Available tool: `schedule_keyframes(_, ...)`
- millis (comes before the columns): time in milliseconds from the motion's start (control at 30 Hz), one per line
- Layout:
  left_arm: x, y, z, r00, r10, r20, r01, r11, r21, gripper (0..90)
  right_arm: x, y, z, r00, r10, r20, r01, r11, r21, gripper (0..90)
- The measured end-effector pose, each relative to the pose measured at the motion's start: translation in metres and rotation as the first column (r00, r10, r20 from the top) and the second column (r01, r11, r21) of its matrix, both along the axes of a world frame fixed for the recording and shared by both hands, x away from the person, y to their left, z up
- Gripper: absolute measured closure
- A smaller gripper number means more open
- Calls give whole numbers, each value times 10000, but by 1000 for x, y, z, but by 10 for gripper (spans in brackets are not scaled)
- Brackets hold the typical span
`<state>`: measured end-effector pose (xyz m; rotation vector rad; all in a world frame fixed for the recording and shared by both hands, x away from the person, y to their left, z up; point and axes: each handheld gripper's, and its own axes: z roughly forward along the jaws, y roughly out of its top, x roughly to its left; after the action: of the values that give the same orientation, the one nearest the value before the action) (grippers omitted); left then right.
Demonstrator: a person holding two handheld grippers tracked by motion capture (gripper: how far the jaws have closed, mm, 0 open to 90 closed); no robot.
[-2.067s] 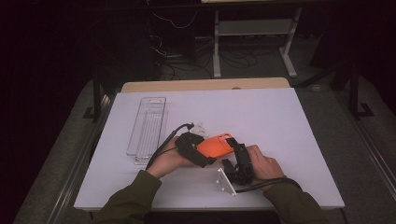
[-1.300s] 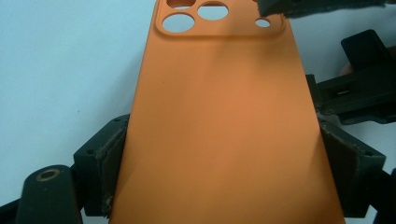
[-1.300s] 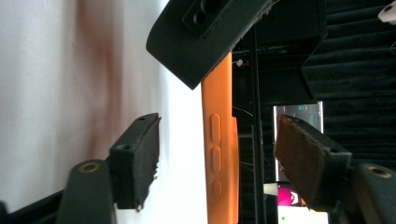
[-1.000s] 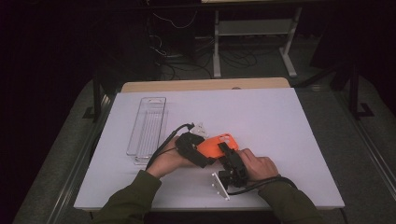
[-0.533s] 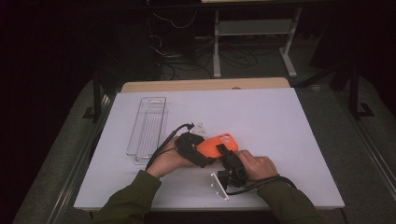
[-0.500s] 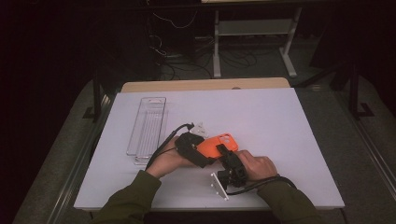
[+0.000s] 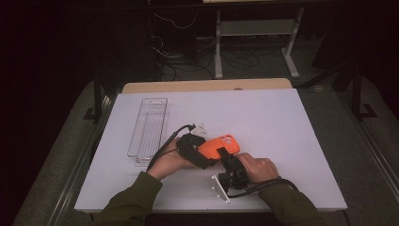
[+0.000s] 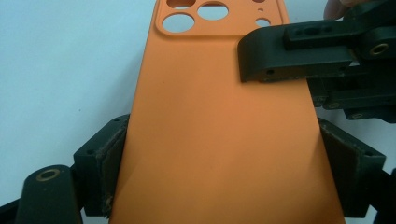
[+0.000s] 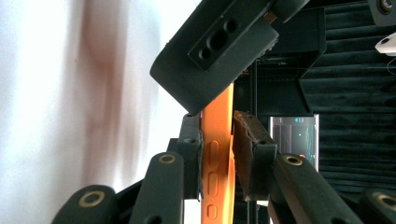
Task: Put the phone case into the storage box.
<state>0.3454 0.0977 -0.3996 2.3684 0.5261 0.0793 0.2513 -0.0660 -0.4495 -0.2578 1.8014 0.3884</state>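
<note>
1. While my left tongs (image 8: 219, 158) clamp the orange phone case (image 7: 217, 144) by its long edges, it sits just above the bench (image 7: 282, 122).
2. My right tongs (image 9: 218, 140) pinch its side edge.
3. Clear tray (image 7: 148, 126) lies left of the case.

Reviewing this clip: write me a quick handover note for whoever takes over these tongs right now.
Left tongs: shut on the orange phone case, jaws on its two long edges.
Right tongs: closing on the case's button edge; one pad touches, the other looks slightly apart.
Case is held above the white table; the clear tray lies to the left.
Done: case lifted. Left: where it goes is unclear.
</note>
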Motion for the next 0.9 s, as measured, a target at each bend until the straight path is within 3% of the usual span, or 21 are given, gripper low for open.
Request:
schedule_keyframes(267,1,1,0,10000,-11,38,11,10000,-2,153,0,0,0,9999,-4,133,6,9998,-187,743)
schedule_keyframes(333,0,0,0,10000,69,-59,-70,9998,-174,152,0,1,-1,9999,-18,143,17,10000,22,749)
schedule_keyframes(500,1,1,1,9994,139,-303,-155,9985,-531,151,-1,0,1,9997,-36,258,36,10000,-2,782)
schedule_keyframes(900,0,3,2,9994,-29,-357,2,9972,-747,146,-3,-2,3,9995,82,314,-84,9999,56,795)
